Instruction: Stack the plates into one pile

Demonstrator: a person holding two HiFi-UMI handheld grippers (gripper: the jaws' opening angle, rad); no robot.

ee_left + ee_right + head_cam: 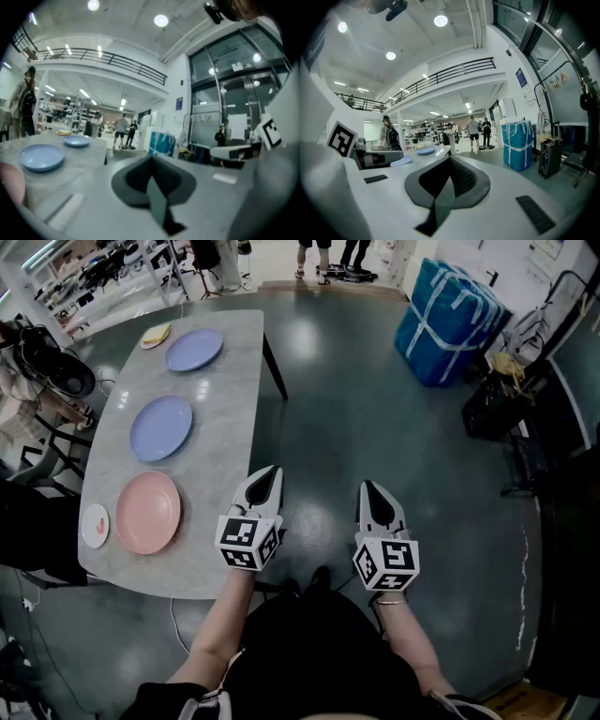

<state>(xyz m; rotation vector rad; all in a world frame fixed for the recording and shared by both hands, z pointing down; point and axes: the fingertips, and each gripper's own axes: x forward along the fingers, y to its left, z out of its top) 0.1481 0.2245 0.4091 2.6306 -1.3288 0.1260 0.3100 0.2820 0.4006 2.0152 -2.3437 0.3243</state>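
Note:
On the grey table [220,465] at the left lie a pink plate [148,512], two blue plates [161,427] [194,350], a small white plate [95,526] and a small yellowish plate [155,335], all apart and unstacked. My left gripper [266,476] hovers over the table's near right edge, to the right of the pink plate, shut and holding nothing. My right gripper [371,490] hangs over the floor beside it, also shut and holding nothing. The left gripper view shows the nearer blue plate [42,156] and the farther one [76,141] beyond my shut left gripper [151,161].
A blue wrapped bale [450,320] and dark bags [497,399] stand on the floor at the right. Several people stand at the far end [473,131]. Someone sits at the table's left side [28,362]. Black chairs [47,460] line that side.

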